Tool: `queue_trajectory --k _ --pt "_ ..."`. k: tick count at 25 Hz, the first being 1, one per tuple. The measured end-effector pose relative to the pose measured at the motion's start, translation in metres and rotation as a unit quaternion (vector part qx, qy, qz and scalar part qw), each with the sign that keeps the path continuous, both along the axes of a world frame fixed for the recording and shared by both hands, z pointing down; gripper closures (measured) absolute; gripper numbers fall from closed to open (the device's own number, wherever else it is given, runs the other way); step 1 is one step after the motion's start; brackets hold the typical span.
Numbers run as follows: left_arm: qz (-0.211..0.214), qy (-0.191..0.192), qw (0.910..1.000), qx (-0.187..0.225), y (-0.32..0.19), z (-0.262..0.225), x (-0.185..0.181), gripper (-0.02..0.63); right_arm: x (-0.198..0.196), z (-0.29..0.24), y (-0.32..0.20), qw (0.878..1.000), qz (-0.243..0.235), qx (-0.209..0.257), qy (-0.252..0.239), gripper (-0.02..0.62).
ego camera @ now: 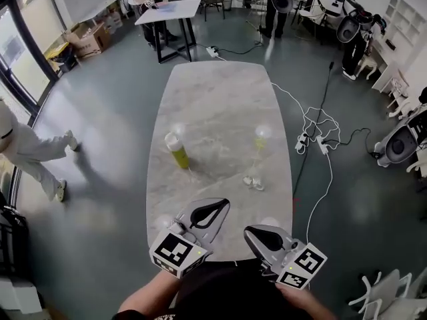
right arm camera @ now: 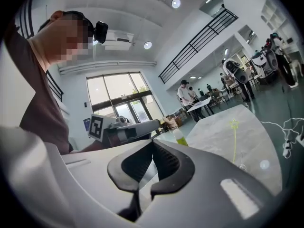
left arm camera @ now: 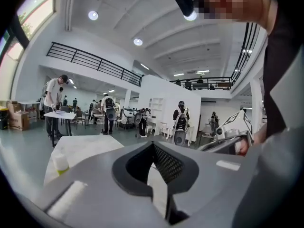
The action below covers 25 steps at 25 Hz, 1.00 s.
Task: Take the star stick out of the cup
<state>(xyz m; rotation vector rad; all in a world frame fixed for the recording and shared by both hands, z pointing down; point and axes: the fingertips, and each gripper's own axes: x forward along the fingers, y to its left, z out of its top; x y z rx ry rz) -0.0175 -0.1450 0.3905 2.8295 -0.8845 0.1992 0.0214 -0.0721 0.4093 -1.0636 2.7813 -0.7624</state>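
I held my left tool (ego camera: 208,212) and my right tool (ego camera: 259,235) closed and empty over the surface's (ego camera: 220,99) near edge. Farther out, the star stick (ego camera: 257,157) stood in the cup (ego camera: 253,181) near the right edge, with a yellow bottle (ego camera: 177,151) toward the left edge.

Marble table (ego camera: 220,99) carries a bottle (ego camera: 177,152) and cup (ego camera: 253,182)

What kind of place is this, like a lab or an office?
Probably an open robotics lab or workshop hall: robot-like machines parked at the side, cabled power strips lying on the grey floor, and a railed mezzanine overhead.
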Motion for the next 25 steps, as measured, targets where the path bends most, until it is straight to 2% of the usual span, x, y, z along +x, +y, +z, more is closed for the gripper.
queue_trajectory --k 3,8,14,21,25 --pt "0.009 -0.001 1.0000 -0.003 -0.022 0.011 0.000 0.604 -0.002 0.010 -0.003 1.000 0.009 -0.009 0.005 0.581" --pt "0.020 -0.009 0.9997 -0.011 -0.044 0.030 0.021 0.603 0.023 0.028 -0.021 0.999 0.030 -0.025 0.007 0.581" --pt "0.041 -0.027 0.9986 -0.017 -0.063 0.059 0.054 0.598 0.025 0.044 -0.033 0.999 0.012 -0.033 0.006 0.581" --pt "0.060 -0.039 0.9950 -0.070 -0.091 0.113 0.084 0.517 0.028 0.063 -0.037 0.998 0.008 -0.054 -0.008 0.581" --pt "0.068 -0.043 0.9933 -0.083 -0.103 0.139 0.098 0.497 0.034 0.070 -0.036 0.998 0.015 -0.065 -0.011 0.581"
